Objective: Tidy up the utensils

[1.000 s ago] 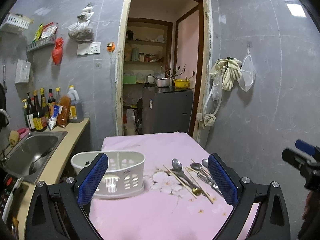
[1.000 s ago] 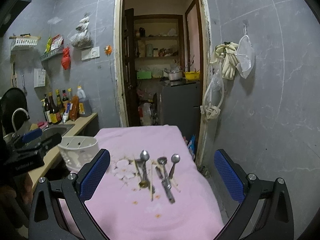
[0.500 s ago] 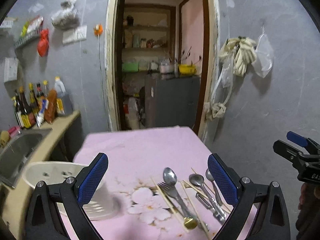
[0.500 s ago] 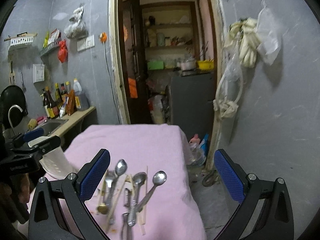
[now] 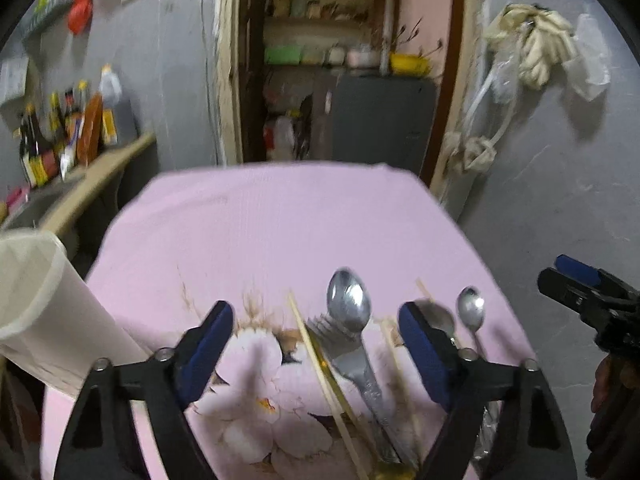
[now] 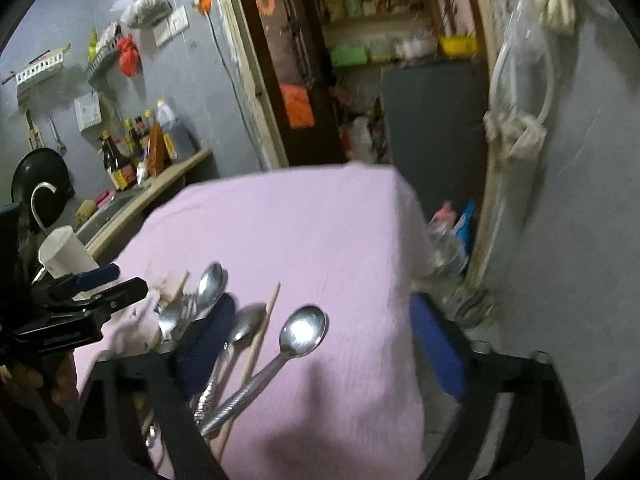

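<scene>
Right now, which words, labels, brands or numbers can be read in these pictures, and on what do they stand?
None can be read.
Labels on the sauce bottles by the sink: blurred.
White lettering on the left hand-held gripper, as the right wrist view shows it: too small.
White notice on the wall: too small.

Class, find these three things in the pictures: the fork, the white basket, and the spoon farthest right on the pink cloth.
fork [image 5: 352, 354]: left wrist view, on its neck below the tines.
white basket [image 5: 44, 304]: left wrist view, on its side wall.
rightmost spoon [image 6: 304, 330]: right wrist view, on its bowl.
</scene>
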